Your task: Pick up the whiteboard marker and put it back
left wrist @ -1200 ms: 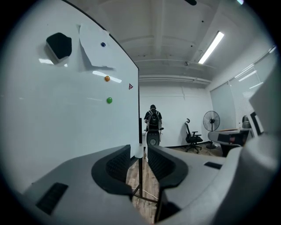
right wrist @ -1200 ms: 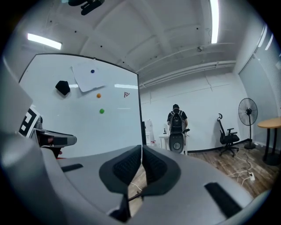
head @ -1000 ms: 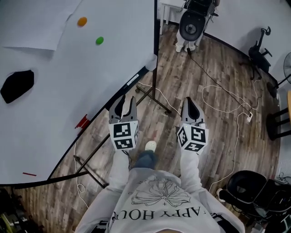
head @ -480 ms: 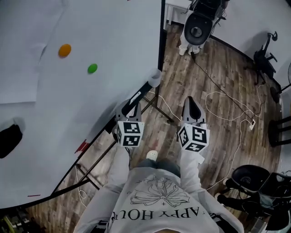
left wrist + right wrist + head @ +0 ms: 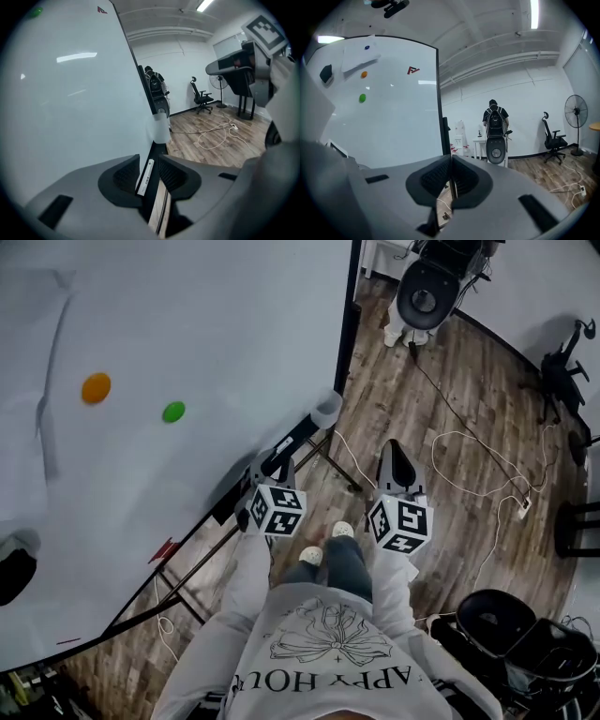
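**Left gripper over tray, marker in the gap, not gripped**

Left gripper [image 5: 149,160] has jaws spread. It points down at the whiteboard's dark tray [image 5: 302,432]. The whiteboard marker [image 5: 145,177] is white-bodied with print on the barrel. It lies lengthwise on the tray and shows in the gap between the two pads, slightly nearer the left one. Pads don't press it, and I can't tell if either one brushes it. Past the jaw tips, further along the tray, a pale cup-like piece [image 5: 161,127] sits at the tray's end.

The whiteboard [image 5: 187,324] fills the side left of this gripper. A green magnet [image 5: 173,412] and an orange magnet [image 5: 96,387] sit on it, well away from the jaws.

Right gripper [image 5: 451,161] has jaws pressed together with nothing between them. It is held roughly level beside the left one, out over the wood floor [image 5: 450,418] and apart from the tray. Ahead of it are the whiteboard's edge and a person [image 5: 494,117] seen from behind. A white cable [image 5: 469,442] lies on the floor to its right.
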Demonstrator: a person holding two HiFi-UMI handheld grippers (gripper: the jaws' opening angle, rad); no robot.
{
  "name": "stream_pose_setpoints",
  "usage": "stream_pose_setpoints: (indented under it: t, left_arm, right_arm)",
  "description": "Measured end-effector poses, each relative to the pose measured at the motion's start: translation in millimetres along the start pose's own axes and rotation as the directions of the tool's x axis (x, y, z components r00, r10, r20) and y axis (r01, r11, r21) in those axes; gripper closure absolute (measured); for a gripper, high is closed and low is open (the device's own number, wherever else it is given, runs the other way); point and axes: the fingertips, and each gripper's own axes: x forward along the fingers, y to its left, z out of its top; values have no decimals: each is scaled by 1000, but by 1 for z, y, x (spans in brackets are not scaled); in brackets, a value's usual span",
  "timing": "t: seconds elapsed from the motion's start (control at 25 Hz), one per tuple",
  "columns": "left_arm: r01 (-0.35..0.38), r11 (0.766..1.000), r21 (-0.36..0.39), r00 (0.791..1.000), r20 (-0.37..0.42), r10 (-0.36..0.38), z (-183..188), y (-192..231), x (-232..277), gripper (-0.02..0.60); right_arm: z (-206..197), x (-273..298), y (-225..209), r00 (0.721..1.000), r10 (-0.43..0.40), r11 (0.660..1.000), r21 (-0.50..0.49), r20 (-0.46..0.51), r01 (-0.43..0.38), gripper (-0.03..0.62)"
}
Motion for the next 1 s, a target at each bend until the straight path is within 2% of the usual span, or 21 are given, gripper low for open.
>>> stream_pose_setpoints:
  t: [0.16, 0.32, 0.44, 0.64, 0.8, 1.0]
  left_arm:
    - [-23, 999, 38, 997, -70, 25, -2, -2, 24, 471]
    - [-28, 996, 83, 985, -165, 42, -9, -5, 46, 445]
    - [-22, 991, 132, 969, -239, 54, -17, -7, 60, 443]
    - [-48, 975, 217, 931, -344, 122, -32, -1, 75, 443]
    - [-23, 975, 220, 909, -401, 112, -45, 3, 91, 443]
    - [-16, 976, 219, 897, -428, 111, -46, 2, 96, 448]
  right_arm:
    - [-1, 25, -13, 999, 29, 1000, -1, -20, -29, 587]
    - [-2, 47, -24, 997, 65, 998, -10, -38, -66, 586]
    - [-5, 60, -31, 995, 89, 996, -14, -53, -90, 586]
    - [-13, 82, -41, 990, 115, 993, -3, -78, -116, 586]
    - [-23, 103, -41, 986, 133, 991, 4, -102, -133, 586]
    - [-28, 112, -42, 983, 147, 989, 10, -113, -147, 586]
